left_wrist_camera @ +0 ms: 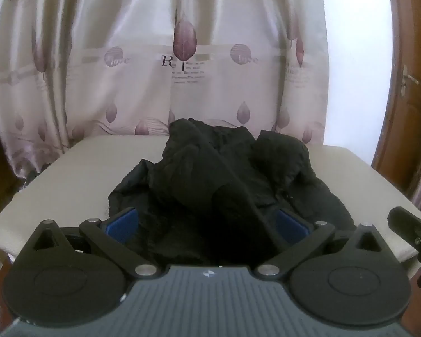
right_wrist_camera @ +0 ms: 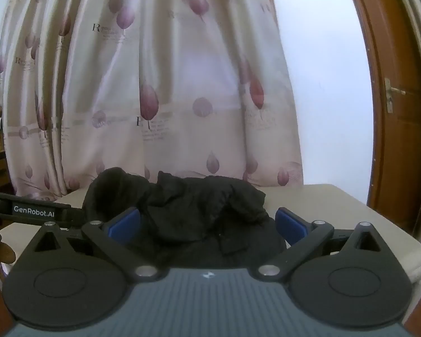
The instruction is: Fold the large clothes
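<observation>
Between both grippers' wide-apart jaws, black garment (left_wrist_camera: pixel 219 174) lies crumpled, ungripped.

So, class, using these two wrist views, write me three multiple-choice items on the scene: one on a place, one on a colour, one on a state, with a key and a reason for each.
1. Where does the garment lie?
A. on the table
B. on the floor
C. on the door handle

2. What colour are the pads of the right gripper?
A. red
B. blue
C. white

3. How do the jaws of the left gripper stand?
A. shut on the curtain
B. shut with nothing between
C. open

Key: 1 A, the black heap sits on the pale tabletop in front of the curtain; 2 B, both pads show blue at the fingertips; 3 C, the pads stand wide apart, and nothing shows them pressing the cloth.
</observation>
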Demonstrator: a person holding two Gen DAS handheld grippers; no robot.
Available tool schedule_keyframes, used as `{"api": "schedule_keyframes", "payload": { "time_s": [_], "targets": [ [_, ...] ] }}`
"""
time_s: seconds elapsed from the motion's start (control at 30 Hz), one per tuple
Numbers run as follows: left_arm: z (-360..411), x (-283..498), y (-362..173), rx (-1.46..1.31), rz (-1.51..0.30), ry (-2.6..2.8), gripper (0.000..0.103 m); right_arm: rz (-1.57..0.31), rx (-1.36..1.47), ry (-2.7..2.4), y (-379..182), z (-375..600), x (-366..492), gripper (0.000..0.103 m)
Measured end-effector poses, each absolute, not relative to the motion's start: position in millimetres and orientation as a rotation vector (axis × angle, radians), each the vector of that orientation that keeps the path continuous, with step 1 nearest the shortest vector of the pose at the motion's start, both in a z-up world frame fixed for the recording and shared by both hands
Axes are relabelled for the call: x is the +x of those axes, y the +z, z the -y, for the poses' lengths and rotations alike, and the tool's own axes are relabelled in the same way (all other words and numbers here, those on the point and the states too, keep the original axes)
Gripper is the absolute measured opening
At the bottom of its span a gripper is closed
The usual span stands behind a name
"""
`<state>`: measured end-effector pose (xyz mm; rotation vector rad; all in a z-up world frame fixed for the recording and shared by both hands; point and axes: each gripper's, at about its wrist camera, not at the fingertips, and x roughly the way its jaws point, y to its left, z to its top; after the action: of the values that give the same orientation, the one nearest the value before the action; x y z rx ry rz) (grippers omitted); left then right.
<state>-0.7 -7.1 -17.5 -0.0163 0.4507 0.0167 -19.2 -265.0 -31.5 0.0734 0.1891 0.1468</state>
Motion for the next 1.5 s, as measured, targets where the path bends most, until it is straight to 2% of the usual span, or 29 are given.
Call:
{"api": "schedule_keyframes", "payload": {
  "time_s": [1.5],
  "targets": [
    [17,-3,-29,-0.002,-0.522,-0.051,0.103,-0.26,0.116,0.145,-41,274,-14,0.103]
  ]
}}
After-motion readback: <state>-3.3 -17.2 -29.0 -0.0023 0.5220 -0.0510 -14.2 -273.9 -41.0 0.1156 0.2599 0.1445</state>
